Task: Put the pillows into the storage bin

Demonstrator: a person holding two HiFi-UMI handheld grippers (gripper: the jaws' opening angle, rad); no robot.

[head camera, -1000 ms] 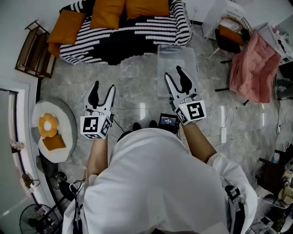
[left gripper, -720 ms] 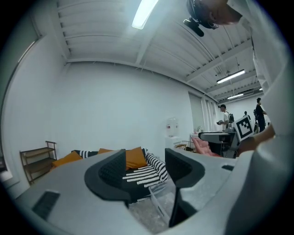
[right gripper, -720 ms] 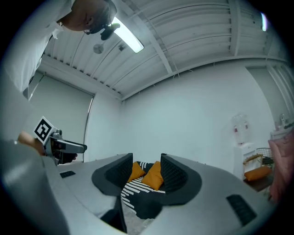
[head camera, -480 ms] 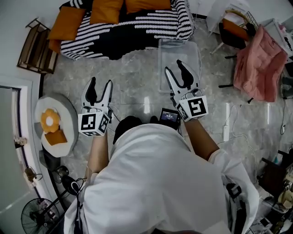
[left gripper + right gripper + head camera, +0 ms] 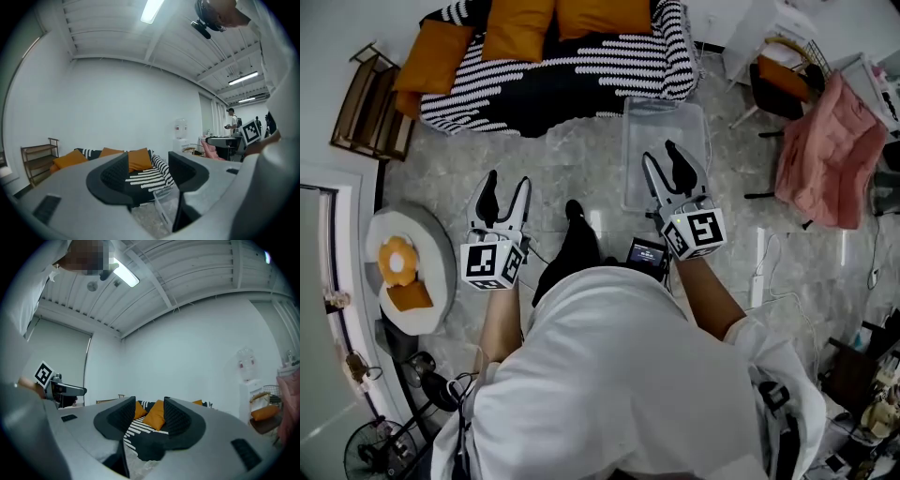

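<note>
A sofa bed under a black-and-white striped cover (image 5: 581, 70) stands at the far side of the grey marbled floor (image 5: 572, 169). A brown wooden rack (image 5: 366, 103) stands just to its left. A round white table (image 5: 441, 272) sits at the near left, and a black floor fan (image 5: 380, 455) stands nearer. At the right, a pink cloth (image 5: 830, 150) hangs near a black chair (image 5: 766, 92). A white power strip (image 5: 757, 278) lies on the floor. A water dispenser (image 5: 180, 131) stands against the far wall, right of the sofa bed.
</note>
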